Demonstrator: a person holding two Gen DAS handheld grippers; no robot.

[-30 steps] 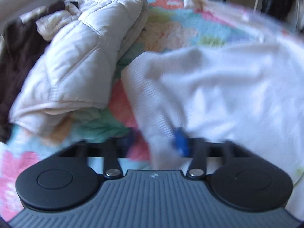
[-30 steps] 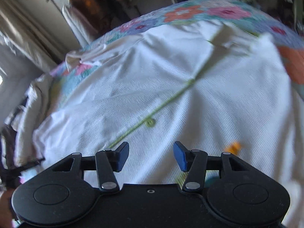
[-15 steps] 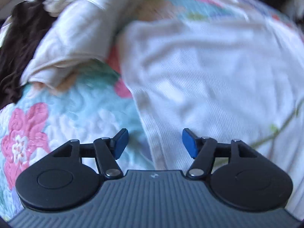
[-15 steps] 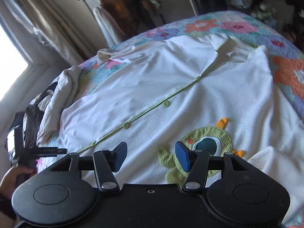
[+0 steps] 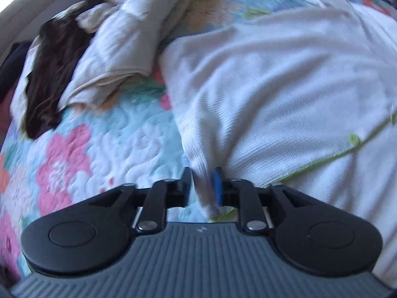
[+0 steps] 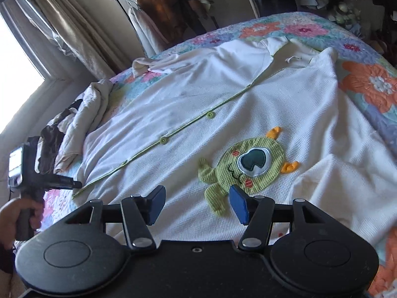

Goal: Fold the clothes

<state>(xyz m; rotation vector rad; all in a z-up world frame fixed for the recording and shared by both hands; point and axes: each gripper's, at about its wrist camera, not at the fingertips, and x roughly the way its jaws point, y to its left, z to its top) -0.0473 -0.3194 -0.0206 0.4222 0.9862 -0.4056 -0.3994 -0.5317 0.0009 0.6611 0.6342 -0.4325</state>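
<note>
White waffle-knit shirt (image 6: 248, 114) is lying spread flat, front side up, across the floral quilt (image 6: 367, 84) of a bed, its collar at the far end and its hem at the near end. Green piping with green buttons (image 6: 210, 115) is running down its placket, and a green one-eyed monster patch (image 6: 248, 164) is sitting on the near right panel. A sleeve is lying folded over the near right corner. The left hand-held gripper (image 5: 202, 186) is pinching the shirt's near left hem corner, its blue pads closed on a raised ridge of the fabric. In the right wrist view this gripper (image 6: 72, 183) is showing at the left edge, with a person's hand (image 6: 15, 217) wrapping its handle. The right hand-held gripper (image 6: 197, 204) is hovering with its fingers wide apart above the near hem, gripping nothing. A cream padded jacket (image 5: 129, 42) and a dark brown garment (image 5: 52, 74) are lying heaped on the quilt to the far left of the shirt. Clothes are hanging on a rack (image 6: 158, 12) beyond the bed.
</note>
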